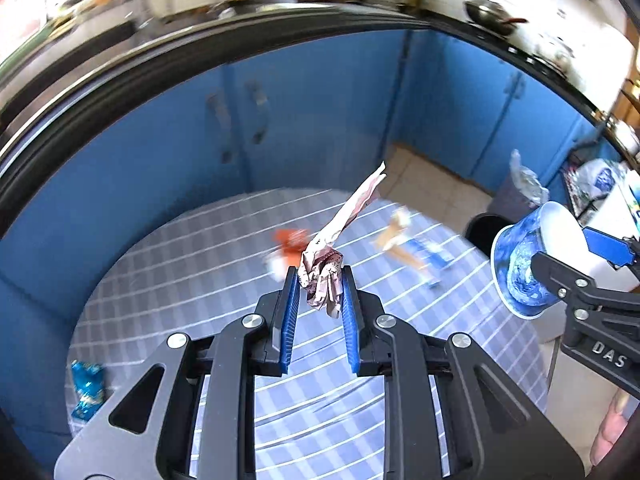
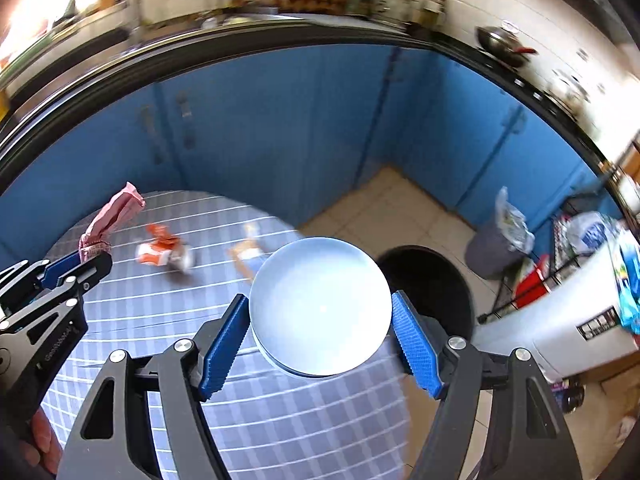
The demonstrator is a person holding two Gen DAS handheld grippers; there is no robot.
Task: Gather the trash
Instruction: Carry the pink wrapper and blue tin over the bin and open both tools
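Left gripper [image 1: 320,292]: blue pads clamped narrow on a crumpled pink-and-white paper wrapper [image 1: 324,280], held above the round table with blue checked cloth [image 1: 160,300]. Right gripper [image 2: 320,320]: jaws wide, gripping a blue-patterned paper cup [image 2: 320,308] (base toward the camera). Remaining on the cloth: orange wrapper [image 2: 160,250], shiny blue foil wrapper [image 1: 88,390]. Black bin [image 2: 436,284] beside the table.

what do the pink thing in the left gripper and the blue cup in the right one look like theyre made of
Pink wrapper: thin printed film or paper, by the look; it is crumpled into tight creases between the left gripper pads and tapers to a twisted tail.

Blue cup: probably coated paper or thin plastic, with a smooth pale base and a marbled blue printed wall, held in the right gripper.
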